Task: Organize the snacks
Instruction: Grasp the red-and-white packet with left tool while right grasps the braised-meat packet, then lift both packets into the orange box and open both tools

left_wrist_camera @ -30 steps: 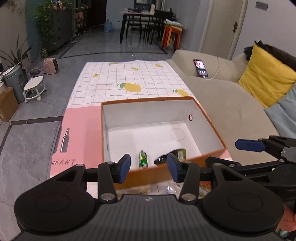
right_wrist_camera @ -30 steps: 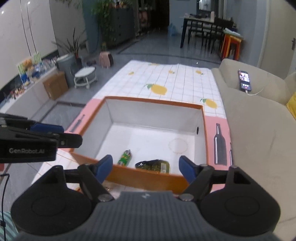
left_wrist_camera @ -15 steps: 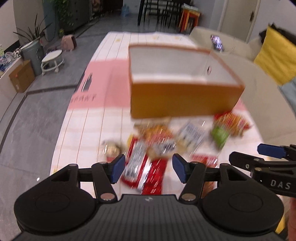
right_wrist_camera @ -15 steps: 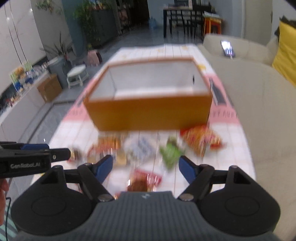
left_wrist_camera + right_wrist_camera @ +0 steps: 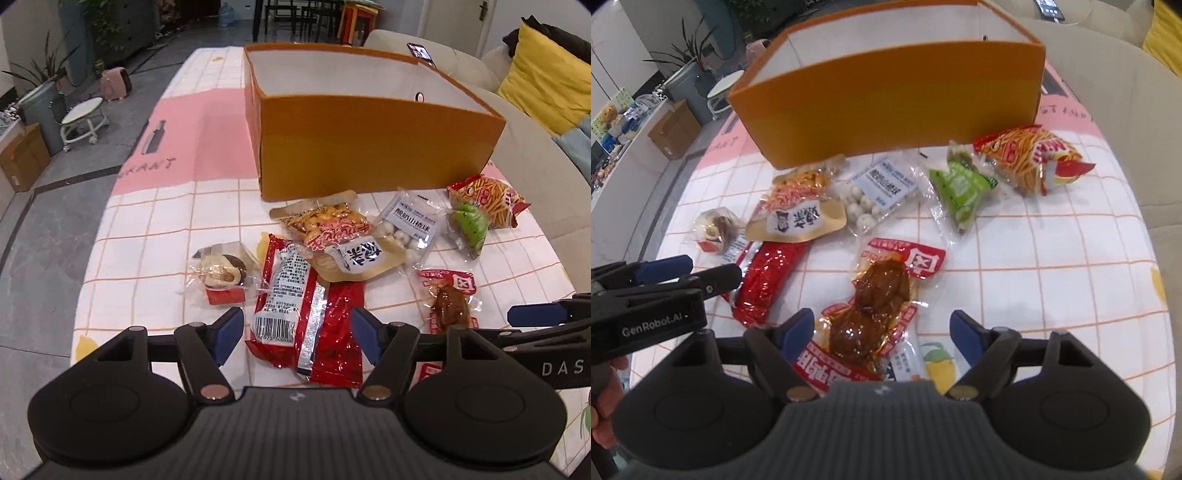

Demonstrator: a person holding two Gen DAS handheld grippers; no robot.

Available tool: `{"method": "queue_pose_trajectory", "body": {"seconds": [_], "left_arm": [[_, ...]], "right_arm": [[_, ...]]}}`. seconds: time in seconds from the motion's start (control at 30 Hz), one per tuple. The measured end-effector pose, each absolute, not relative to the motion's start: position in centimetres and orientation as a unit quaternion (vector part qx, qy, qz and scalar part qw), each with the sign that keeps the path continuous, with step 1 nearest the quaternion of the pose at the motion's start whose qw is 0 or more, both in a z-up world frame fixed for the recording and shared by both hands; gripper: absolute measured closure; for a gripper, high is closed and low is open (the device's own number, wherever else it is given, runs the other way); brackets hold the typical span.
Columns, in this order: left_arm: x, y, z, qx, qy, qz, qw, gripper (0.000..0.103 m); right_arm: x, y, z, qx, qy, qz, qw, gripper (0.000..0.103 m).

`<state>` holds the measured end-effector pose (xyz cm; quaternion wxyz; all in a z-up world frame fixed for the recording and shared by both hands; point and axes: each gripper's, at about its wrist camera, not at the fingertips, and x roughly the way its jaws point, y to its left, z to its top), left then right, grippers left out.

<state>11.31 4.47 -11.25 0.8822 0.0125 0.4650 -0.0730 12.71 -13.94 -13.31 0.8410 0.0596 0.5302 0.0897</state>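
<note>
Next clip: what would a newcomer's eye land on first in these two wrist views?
First the big orange box standing open-topped at the far side of the checked tablecloth, then the jumble of snack packets spread in front of it. Nearest are a red packet between the open left gripper and a packet of brown braised meat between the open right gripper.

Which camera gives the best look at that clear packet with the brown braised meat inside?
The right wrist view: the braised meat packet lies whole and central, just ahead of the open right claw. The left wrist view catches it only off to the side, its lower end hidden behind the claw.
</note>
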Motion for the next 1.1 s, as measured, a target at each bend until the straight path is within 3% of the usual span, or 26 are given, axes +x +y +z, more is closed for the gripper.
{"method": "queue_pose_trajectory", "body": {"seconds": [0.6,0.7,1.0,1.03,1.07,1.1], "left_arm": [[14.2,2.9,-14.1,0.039,0.495,-0.095,0.862,0.01],[14.2,2.5,-14.3,0.042,0.497,-0.093,0.862,0.011],[13.4,2.4,-14.0,0.01,0.515,-0.086,0.853,0.022],[13.1,2.2,-13.9,0.011,0.515,-0.088,0.853,0.023],[12.8,2.0,-13.8,0.01,0.514,-0.089,0.853,0.024],[12.5,1.9,-13.7,0.007,0.516,-0.09,0.852,0.025]], "right_arm": [[14.4,-12.0,-16.0,0.022,0.543,0.099,0.833,0.023],[14.2,-11.8,-15.9,0.008,0.537,0.1,0.838,0.035],[13.8,-13.3,-15.2,0.036,0.535,0.101,0.838,0.055],[13.8,-13.5,-15.0,0.043,0.533,0.098,0.839,0.06],[13.8,-13.9,-14.7,0.049,0.527,0.099,0.843,0.074],[13.8,-14.2,-14.3,0.055,0.523,0.102,0.844,0.08]]}}
